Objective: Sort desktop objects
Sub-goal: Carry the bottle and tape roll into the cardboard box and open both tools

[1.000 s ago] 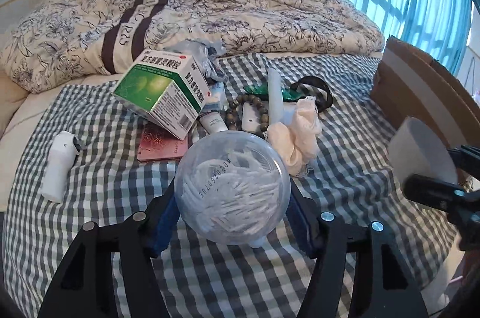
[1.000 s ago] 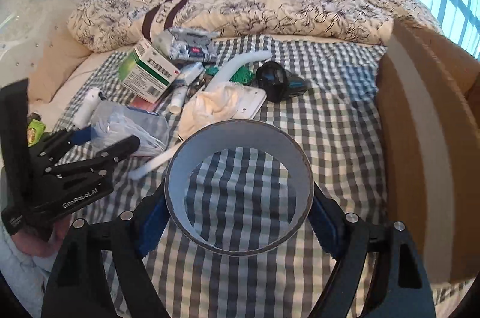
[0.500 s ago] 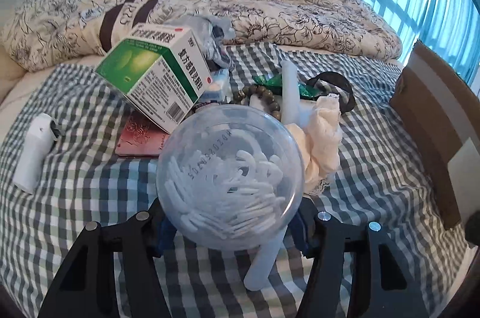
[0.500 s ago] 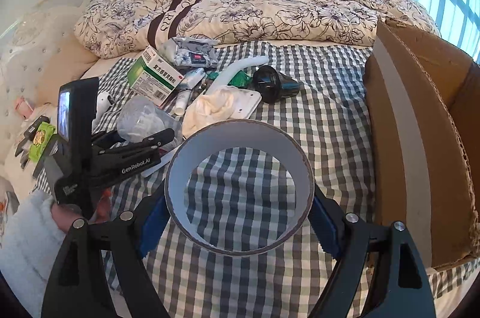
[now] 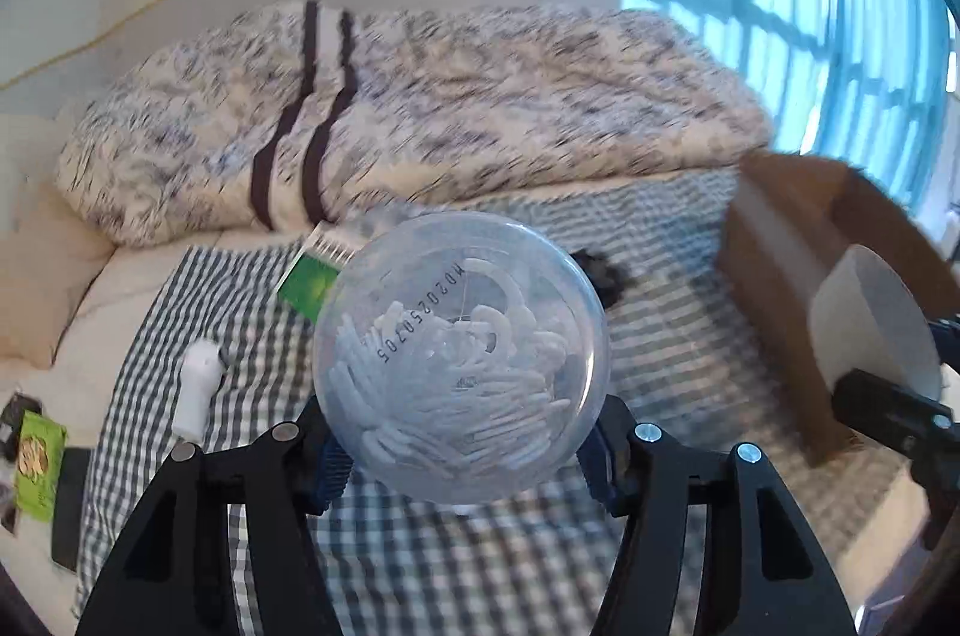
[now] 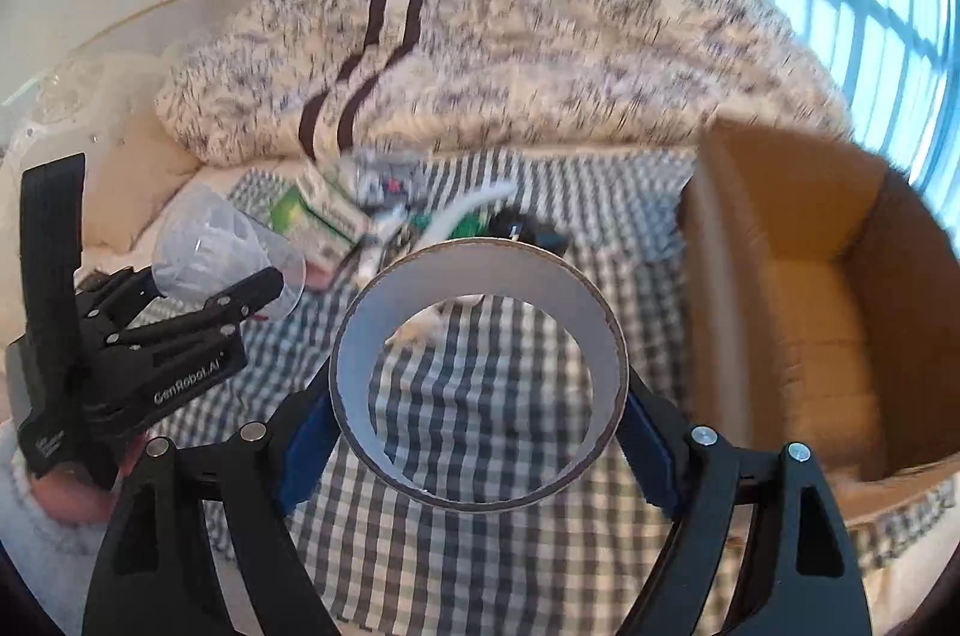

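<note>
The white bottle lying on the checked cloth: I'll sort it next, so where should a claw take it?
Grip the white bottle across the middle of its narrow body, coming down from above. It lies flat with bare cloth along both long sides, leaving room for the fingers.

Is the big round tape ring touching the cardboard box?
Apart. The right wrist view shows the tape ring held in the right gripper, with checked blanket showing between it and the cardboard box.

Left tool (image 5: 462, 456) clamping clear round tub (image 5: 461, 357) of white picks, above checked sheet (image 5: 660, 366), cardboard box (image 5: 774, 276) right
</note>
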`<act>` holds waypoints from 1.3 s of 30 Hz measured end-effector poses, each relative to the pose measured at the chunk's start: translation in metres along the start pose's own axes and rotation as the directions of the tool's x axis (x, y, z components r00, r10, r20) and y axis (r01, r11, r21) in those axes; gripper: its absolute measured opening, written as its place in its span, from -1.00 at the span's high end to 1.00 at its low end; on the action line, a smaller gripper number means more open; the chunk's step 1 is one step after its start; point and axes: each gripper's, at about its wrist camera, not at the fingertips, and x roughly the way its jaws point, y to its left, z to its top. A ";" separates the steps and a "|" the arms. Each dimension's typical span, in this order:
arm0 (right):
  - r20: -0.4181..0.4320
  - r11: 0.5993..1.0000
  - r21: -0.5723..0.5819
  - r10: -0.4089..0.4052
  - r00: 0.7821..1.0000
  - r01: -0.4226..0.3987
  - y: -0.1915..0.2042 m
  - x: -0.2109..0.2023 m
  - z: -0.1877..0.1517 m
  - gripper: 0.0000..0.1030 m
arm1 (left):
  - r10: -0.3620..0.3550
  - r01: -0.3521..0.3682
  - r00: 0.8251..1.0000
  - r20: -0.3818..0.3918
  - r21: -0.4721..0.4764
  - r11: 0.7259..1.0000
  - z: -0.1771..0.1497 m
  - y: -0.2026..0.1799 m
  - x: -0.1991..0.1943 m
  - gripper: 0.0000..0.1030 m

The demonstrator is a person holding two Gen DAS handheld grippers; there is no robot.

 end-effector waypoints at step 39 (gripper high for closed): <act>0.004 0.956 0.213 -0.205 0.979 0.200 -0.247 -0.047 0.003 -0.99 | -0.271 0.278 0.960 -0.073 0.103 0.955 0.077 -0.260 0.043 -1.00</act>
